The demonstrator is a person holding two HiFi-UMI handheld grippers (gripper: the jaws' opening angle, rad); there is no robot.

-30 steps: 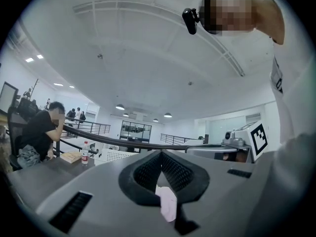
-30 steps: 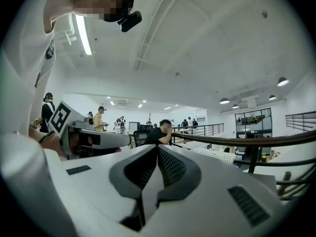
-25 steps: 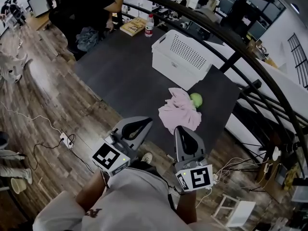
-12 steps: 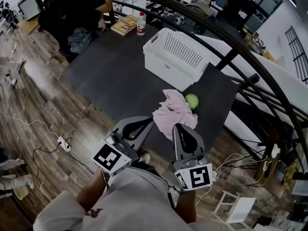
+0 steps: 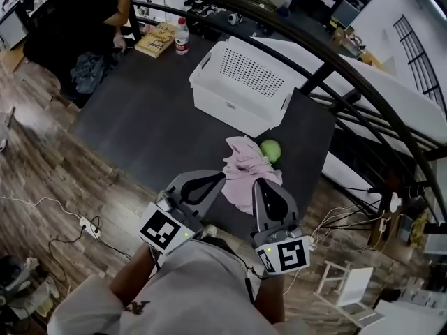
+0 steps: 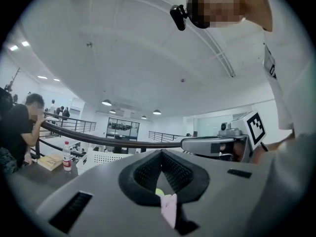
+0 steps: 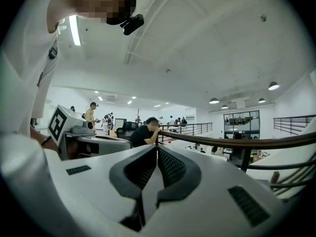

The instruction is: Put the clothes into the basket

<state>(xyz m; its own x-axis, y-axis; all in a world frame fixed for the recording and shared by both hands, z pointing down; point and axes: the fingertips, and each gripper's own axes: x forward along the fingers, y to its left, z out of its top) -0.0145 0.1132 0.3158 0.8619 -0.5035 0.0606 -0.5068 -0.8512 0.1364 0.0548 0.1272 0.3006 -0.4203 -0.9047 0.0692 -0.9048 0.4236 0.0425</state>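
Note:
A crumpled pink cloth point(image 5: 244, 172) lies on the dark table point(image 5: 150, 128) near its front edge, with a green ball point(image 5: 270, 149) touching its far right side. Beyond them stands the white perforated basket point(image 5: 241, 86), nothing showing inside. My left gripper point(image 5: 216, 178) and right gripper point(image 5: 260, 185) hover side by side over the table's near edge, flanking the cloth's near end. Both are shut and hold nothing. In the left gripper view the gripper point(image 6: 161, 154) points at the cloth point(image 6: 169, 209) and ball point(image 6: 159, 192). In the right gripper view the gripper point(image 7: 157, 149) shows shut, empty jaws.
A water bottle point(image 5: 181, 36) and a book point(image 5: 155, 40) sit at the table's far left corner, where a person in black point(image 5: 77, 26) sits. A dark curved railing point(image 5: 307, 44) runs behind the table. Cables and a power strip point(image 5: 87, 223) lie on the wood floor.
The whole scene has slid left and down in the head view, so cloth, ball and basket now appear closer to my grippers. Both grippers keep the same shut pose.

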